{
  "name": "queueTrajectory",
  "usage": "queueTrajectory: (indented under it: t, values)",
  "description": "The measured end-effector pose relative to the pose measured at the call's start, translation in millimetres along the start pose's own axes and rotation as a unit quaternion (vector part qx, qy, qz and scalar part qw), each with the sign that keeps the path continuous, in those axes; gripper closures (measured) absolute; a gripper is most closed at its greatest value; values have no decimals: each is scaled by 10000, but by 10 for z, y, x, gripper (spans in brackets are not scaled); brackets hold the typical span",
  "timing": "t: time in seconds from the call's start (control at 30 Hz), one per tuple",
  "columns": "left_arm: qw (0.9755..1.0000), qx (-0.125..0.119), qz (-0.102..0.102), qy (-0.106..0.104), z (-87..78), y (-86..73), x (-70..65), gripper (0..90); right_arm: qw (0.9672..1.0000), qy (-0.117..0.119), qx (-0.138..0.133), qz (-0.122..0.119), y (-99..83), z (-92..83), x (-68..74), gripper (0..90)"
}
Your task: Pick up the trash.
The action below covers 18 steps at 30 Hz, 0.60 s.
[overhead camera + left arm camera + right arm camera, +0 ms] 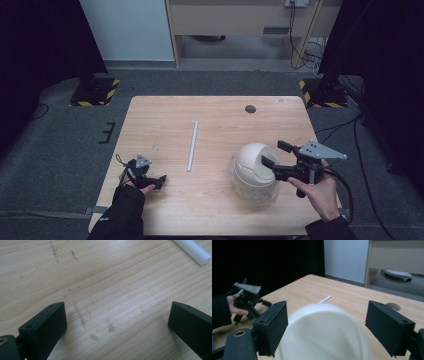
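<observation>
My right tongs (270, 154) stand spread around the cream domed lid (255, 161), one jaw on each side of it, not pinching. The dome sits upright, its rounded top up, on a clear cup (254, 189). My left tongs (159, 181) are spread over bare wood, holding nothing. Ahead of them lies a white tube (193, 145), its length running away from me. The table (165, 114) is pale wood on grey carpet, with dark curtains either side.
</observation>
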State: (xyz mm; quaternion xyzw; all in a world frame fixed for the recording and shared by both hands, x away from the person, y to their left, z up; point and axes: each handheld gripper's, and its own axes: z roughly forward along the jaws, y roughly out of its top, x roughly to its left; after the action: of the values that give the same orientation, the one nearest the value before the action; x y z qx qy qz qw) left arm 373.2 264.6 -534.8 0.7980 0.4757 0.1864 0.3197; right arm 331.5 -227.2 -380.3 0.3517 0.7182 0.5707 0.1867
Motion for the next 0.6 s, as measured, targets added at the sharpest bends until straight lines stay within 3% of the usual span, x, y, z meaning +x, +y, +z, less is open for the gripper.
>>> queueTrajectory:
  t: [0.23,0.6]
  values:
    - [10000,0,-2,2,-1,0,-1,13,9995,203,250,-45,-145,58,190,179]
    - [10000,21,9,-13,-3,3,-3,13,9977,214,640,67,-413,153,209,170]
